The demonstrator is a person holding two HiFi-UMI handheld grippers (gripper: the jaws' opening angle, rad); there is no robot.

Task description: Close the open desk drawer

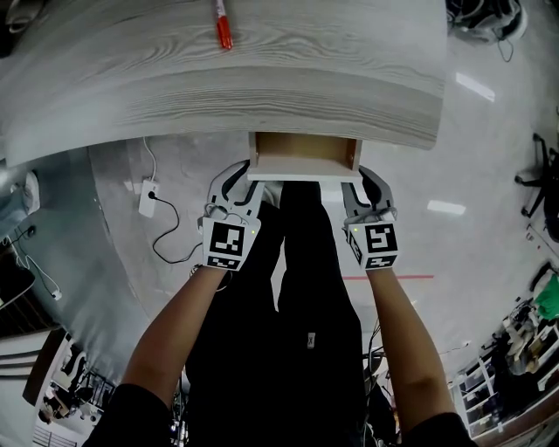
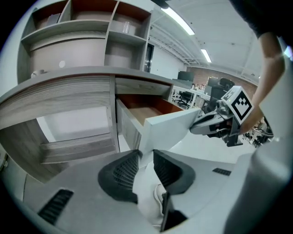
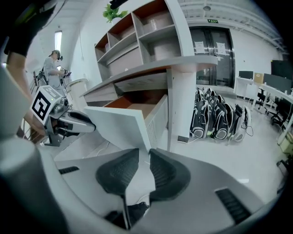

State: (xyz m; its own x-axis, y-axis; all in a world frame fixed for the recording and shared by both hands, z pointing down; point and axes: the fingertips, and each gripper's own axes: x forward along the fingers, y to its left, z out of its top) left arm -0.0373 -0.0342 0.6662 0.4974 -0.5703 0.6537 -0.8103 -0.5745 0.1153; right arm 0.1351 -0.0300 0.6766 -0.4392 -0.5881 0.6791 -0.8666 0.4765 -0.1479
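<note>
The open drawer [image 1: 306,163] juts out from under the pale wood desk [image 1: 262,87], its brown inside showing. My left gripper [image 1: 242,182] is at the white drawer front's left corner and my right gripper [image 1: 367,185] at its right corner. In the left gripper view the drawer front [image 2: 169,128] reaches deep between my left gripper's [image 2: 145,157] pads, which press on it. In the right gripper view only the bottom corner of the drawer front [image 3: 119,125] sits at my right gripper's [image 3: 144,156] tips; whether they touch it is unclear. Each gripper view shows the other gripper [image 2: 197,128] [image 3: 84,124].
A red marker [image 1: 223,24] lies on the desk top. A white power strip [image 1: 147,196] with a black cable lies on the floor at the left. The person's dark legs [image 1: 297,262] stand below the drawer. Shelves [image 3: 137,36] rise above the desk; bags [image 3: 219,121] line the floor.
</note>
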